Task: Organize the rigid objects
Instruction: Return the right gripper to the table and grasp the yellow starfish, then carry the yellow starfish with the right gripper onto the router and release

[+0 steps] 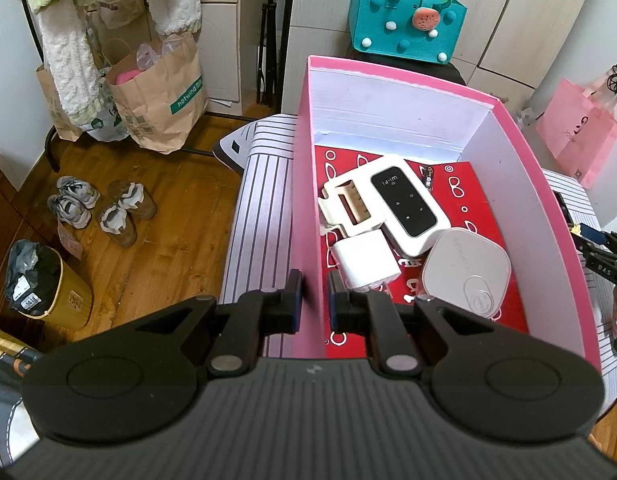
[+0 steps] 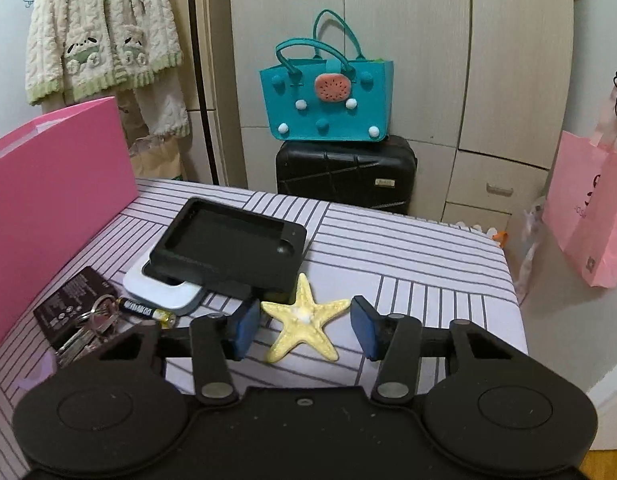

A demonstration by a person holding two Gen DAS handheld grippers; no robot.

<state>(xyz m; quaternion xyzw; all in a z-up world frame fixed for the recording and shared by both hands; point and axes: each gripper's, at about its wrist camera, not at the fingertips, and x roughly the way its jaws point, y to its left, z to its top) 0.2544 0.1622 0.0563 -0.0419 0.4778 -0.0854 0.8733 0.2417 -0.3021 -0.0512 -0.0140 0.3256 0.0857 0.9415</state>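
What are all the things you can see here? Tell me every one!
box: 1, pink, on the striped table
wifi router: 1, white and black, in the box
hair clip: 1, cream, in the box beside the router
charger: 1, white, in the box
rounded case: 1, white, in the box
starfish: 1, yellow, on the table between the right pads
black tray: 1, on the table, lying over a white gadget
battery: 1, black and yellow, by the keys
felt bag: 1, teal, on a black suitcase
left hand-held gripper: shut on the box wall
right hand-held gripper: open around the starfish
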